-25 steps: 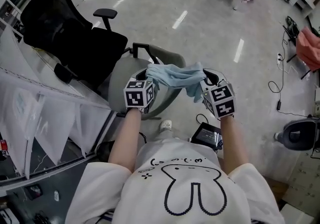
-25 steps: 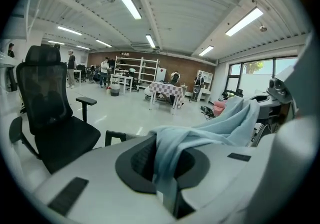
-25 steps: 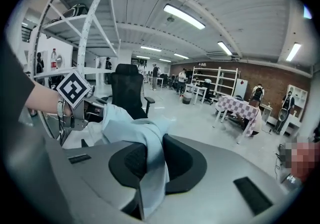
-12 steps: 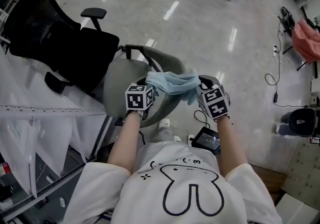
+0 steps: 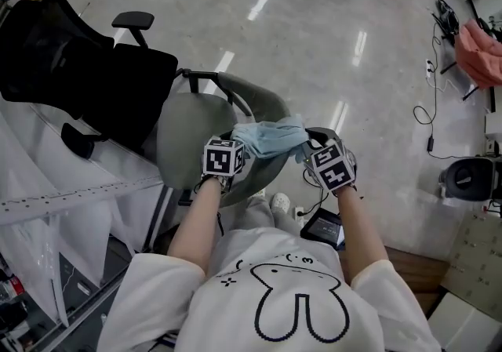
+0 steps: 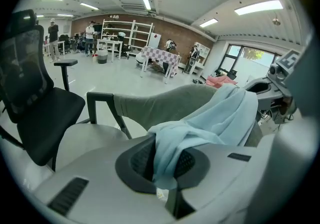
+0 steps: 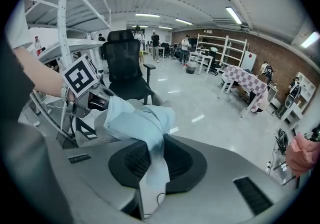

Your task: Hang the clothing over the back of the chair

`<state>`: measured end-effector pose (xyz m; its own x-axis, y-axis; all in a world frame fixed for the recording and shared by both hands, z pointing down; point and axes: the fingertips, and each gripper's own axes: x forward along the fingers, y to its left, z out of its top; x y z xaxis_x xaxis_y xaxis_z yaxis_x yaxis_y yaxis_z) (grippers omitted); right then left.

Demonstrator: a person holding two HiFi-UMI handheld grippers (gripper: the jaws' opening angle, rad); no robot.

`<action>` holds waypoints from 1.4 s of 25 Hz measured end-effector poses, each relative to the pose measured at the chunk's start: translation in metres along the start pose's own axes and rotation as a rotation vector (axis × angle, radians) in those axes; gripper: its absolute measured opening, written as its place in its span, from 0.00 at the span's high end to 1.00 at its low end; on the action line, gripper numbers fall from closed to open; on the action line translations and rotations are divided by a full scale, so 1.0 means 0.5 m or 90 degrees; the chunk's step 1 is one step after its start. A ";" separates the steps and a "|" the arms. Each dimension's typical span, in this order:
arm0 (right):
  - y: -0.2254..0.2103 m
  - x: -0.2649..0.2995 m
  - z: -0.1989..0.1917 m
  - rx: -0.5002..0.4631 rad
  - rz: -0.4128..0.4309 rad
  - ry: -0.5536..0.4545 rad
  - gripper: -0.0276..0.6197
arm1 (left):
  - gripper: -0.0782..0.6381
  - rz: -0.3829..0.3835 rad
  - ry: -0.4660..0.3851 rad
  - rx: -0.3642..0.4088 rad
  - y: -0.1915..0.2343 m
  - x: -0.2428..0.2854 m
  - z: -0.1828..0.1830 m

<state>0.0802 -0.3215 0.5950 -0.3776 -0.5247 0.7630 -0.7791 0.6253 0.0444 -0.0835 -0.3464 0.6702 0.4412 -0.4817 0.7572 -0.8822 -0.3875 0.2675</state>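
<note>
In the head view, the light blue clothing (image 5: 271, 139) stretches between both grippers, over the back of the grey chair (image 5: 184, 127). Only the gripper views show the grips: the left gripper (image 6: 166, 162) and the right gripper (image 7: 151, 164) each pinch an edge of the clothing.

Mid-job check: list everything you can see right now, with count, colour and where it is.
garment: one, light blue, stretched between both grippers, by the grey chair's back
grey chair: one, grey, directly ahead of the person
office chair: one, black, left of the grey chair
cloth: one, pink, far right of the head view
box: one, black, floor by the feet
table: one, checked cover, far across the room
T-shirt: one, white, on the person
left gripper: one, grey, shut on the garment
right gripper: one, grey, shut on the garment
</note>
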 end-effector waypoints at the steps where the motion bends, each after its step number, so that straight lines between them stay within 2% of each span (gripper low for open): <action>1: 0.003 0.007 -0.006 -0.002 0.005 0.005 0.87 | 0.85 -0.003 0.010 0.004 -0.002 0.008 -0.007; 17: 0.028 0.071 -0.065 0.022 0.080 0.065 0.87 | 0.85 0.004 0.097 -0.016 0.013 0.076 -0.097; 23: 0.022 0.075 -0.067 0.037 0.091 0.058 0.87 | 0.83 0.019 0.123 -0.008 0.018 0.080 -0.120; 30: 0.031 0.068 -0.062 0.015 0.107 0.058 0.87 | 0.54 0.022 0.140 -0.014 0.012 0.070 -0.129; 35: 0.030 0.059 -0.060 0.013 0.111 0.056 0.87 | 0.45 0.006 0.132 -0.002 -0.005 0.053 -0.116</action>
<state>0.0724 -0.3102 0.6378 -0.4625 -0.3566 0.8118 -0.7165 0.6896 -0.1053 -0.0793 -0.3128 0.7238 0.3903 -0.3132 0.8658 -0.8866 -0.3813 0.2617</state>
